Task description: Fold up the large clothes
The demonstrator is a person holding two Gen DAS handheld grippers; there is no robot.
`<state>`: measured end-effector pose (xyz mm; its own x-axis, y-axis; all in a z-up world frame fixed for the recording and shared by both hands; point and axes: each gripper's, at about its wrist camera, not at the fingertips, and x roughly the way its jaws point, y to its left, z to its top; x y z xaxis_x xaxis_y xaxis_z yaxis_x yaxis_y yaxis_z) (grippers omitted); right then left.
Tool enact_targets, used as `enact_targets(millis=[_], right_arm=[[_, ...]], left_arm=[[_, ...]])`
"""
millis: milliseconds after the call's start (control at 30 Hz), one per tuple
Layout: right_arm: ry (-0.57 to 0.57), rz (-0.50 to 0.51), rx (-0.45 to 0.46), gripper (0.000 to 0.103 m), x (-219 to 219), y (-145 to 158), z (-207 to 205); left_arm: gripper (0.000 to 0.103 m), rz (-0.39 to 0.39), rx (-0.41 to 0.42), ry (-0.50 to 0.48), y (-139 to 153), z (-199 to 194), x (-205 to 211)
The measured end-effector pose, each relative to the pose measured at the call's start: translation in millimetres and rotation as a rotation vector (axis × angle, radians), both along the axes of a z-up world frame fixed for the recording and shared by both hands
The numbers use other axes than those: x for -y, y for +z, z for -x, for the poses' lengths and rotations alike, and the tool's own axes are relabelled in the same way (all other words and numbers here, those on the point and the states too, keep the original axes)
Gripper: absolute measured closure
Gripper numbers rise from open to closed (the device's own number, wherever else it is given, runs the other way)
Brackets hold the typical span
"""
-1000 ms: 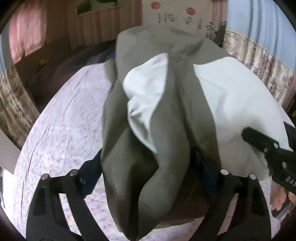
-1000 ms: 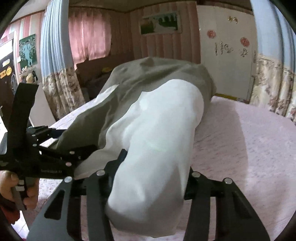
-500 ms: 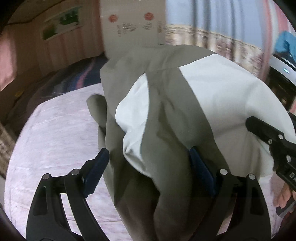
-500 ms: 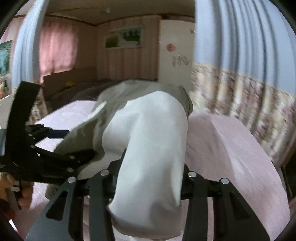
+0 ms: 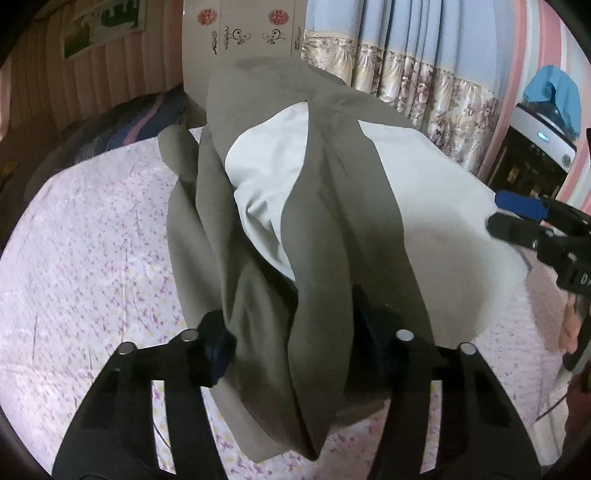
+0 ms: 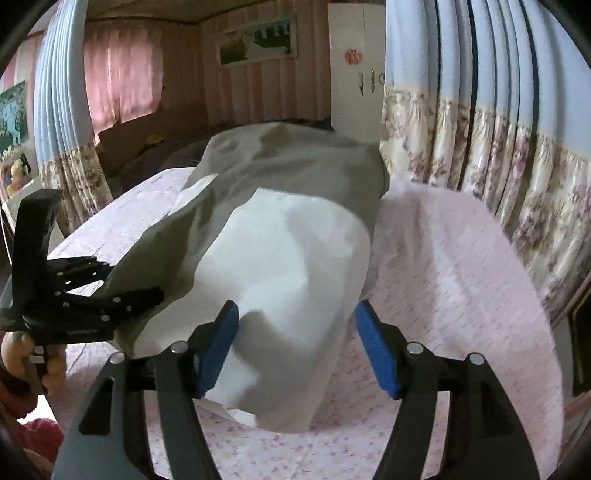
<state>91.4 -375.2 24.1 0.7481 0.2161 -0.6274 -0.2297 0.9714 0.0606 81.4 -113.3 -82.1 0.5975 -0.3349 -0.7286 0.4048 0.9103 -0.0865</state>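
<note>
The grey-and-white garment [image 5: 332,206] fills the middle of both wrist views, lifted in a slack hump above the pink floral bedspread [image 5: 92,240], with its far end resting on the bed in the upper centre of each frame. It looks like thin woven cloth: olive-grey panels with white ones between, soft and light, with no stiffness of its own, so it sags and bunches wherever it is not held. It should not be slippery or fragile, but loose layers can slide apart, and an edge or corner taken through all layers will likely hold better than a pinch in mid-panel.

In the left wrist view the left gripper [image 5: 291,347] sits at bottom centre, its jaws having just been closing; a thick grey fold passes between them and hides most of the blue pads, which appear to press in on the bunch from both sides.

In the right wrist view the right gripper [image 6: 299,347] is at bottom centre with its jaws having just been opening. The white panel lies between the blue pads [image 6: 218,347]; the pad on the picture's left meets the cloth, while the other stands clear of it, so the grip looks released.

Flowered curtains [image 6: 480,147] hang in the upper right, and a white wardrobe [image 5: 240,33] stands at upper centre.
</note>
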Motion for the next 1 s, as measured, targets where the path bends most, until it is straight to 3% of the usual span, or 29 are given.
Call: enact_targets(millis=[100,167,333,367,433,467,500,533,733,833,1000], right_arm=[[0.021,-0.012,-0.042,0.038,-1,-12,-14],[0.028,0.049,-0.016,0.037,-15,-21,-13],[0.032,0.171,0.018,0.035,-30,-22,-11],[0.03,0.162,0.015,0.034,-28,-18,-11],[0.004,0.1,0.036,0.03,-15,-6,-9],[-0.013,0.076,0.059,0.022,-11,0,-5],[-0.041,0.046,0.094,0.007,-6,6,-2],[-0.059,0.03,0.113,0.001,-4,8,-2],[-0.143,0.02,0.043,0.001,-12,-5,-16],[-0.168,-0.002,0.037,0.001,-16,-9,-14],[-0.224,-0.028,0.019,0.001,-18,-7,-8]], left_arm=[[0.06,0.005,-0.019,0.004,0,7,-2],[0.064,-0.009,-0.021,0.015,-4,16,-7],[0.063,-0.024,-0.02,0.023,-6,26,-14],[0.06,-0.018,-0.021,0.024,-4,26,-16],[0.025,-0.035,-0.002,0.06,2,24,-16],[0.005,-0.059,0.025,0.099,6,25,-21],[0.003,-0.062,0.041,0.112,9,24,-24],[0.003,-0.056,0.043,0.131,11,23,-30],[0.003,0.027,-0.035,0.139,11,6,-49],[0.003,-0.021,-0.014,0.128,16,5,-44],[0.003,-0.14,0.134,0.144,35,22,-31]])
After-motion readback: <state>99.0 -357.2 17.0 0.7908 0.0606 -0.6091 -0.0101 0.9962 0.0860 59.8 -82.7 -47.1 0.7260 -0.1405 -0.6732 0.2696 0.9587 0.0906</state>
